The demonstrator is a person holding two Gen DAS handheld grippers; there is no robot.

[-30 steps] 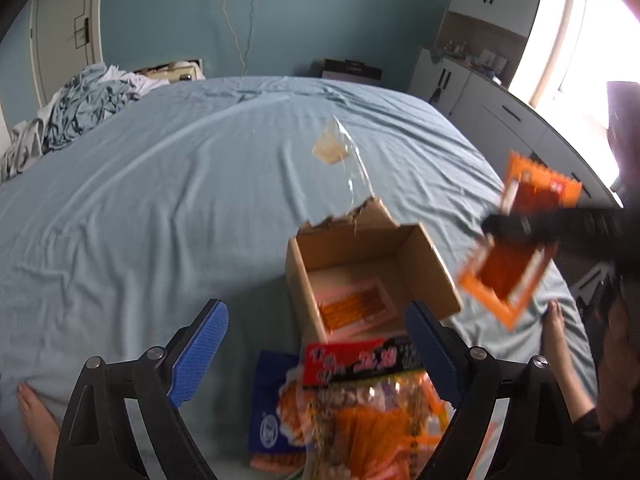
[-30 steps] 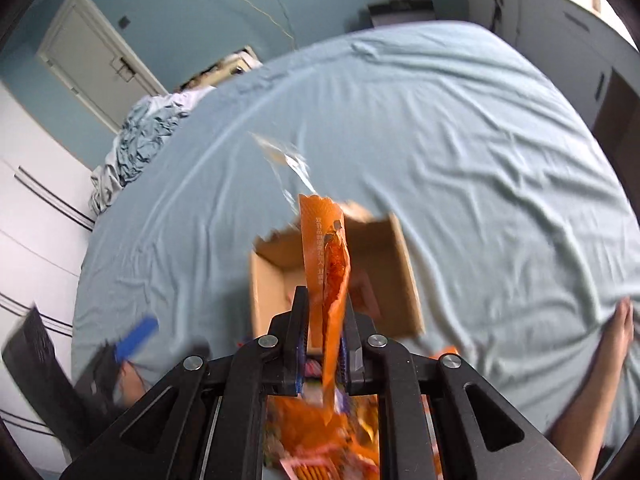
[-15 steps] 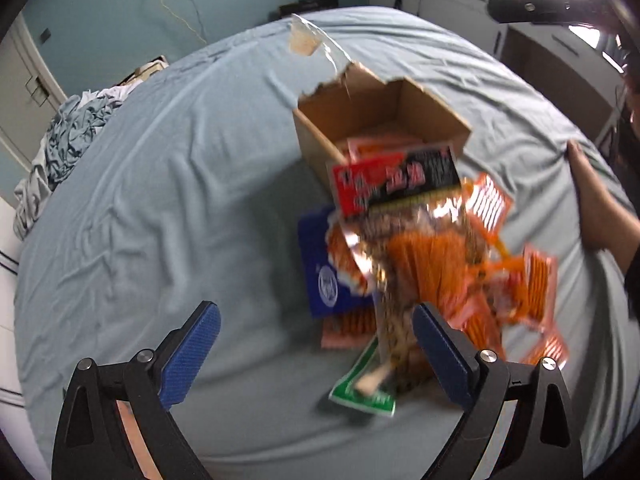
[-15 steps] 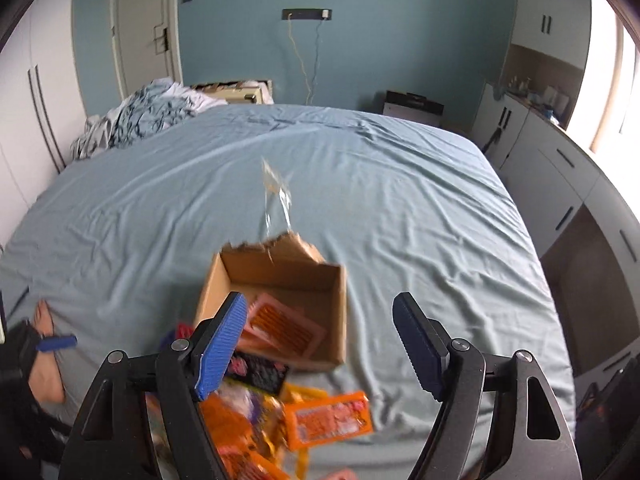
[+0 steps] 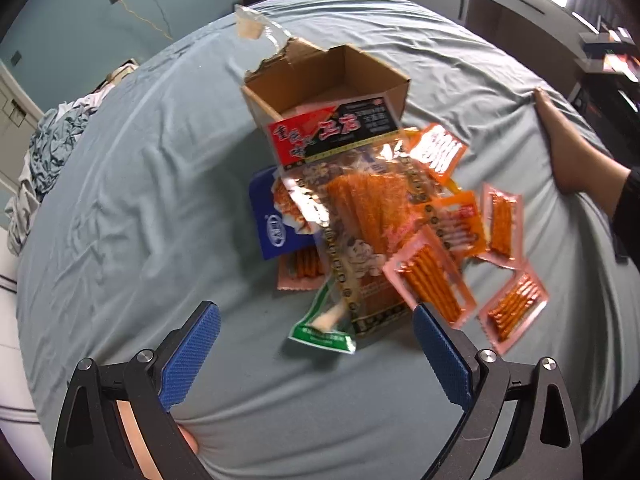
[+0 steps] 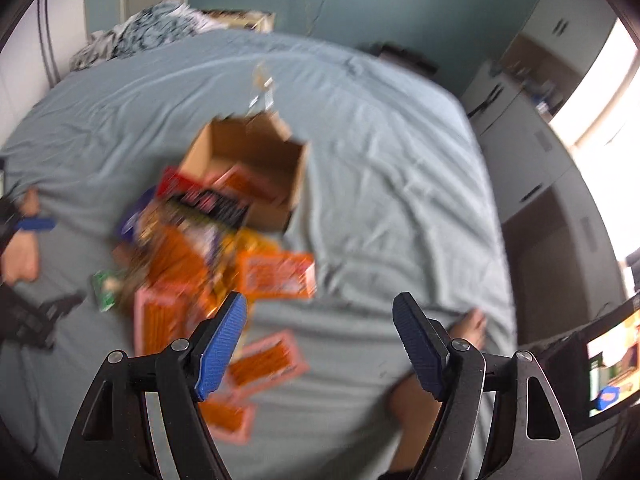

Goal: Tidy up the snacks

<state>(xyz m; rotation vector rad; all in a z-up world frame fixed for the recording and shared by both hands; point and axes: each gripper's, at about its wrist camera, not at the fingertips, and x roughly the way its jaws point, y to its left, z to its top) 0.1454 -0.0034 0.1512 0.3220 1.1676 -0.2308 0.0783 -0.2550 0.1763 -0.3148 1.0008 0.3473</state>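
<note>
Above bed, right gripper spread, orange packet gone, probably inside box; left gripper spread.

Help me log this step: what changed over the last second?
The right gripper let go of the orange snack packet it was pinching; its jaws have just been opening and are empty. The left gripper stayed open. The cardboard box stayed on the bed.

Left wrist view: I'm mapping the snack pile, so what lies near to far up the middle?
Green packet → big clear bag of orange sticks → cardboard box → torn clear wrapper.
</note>
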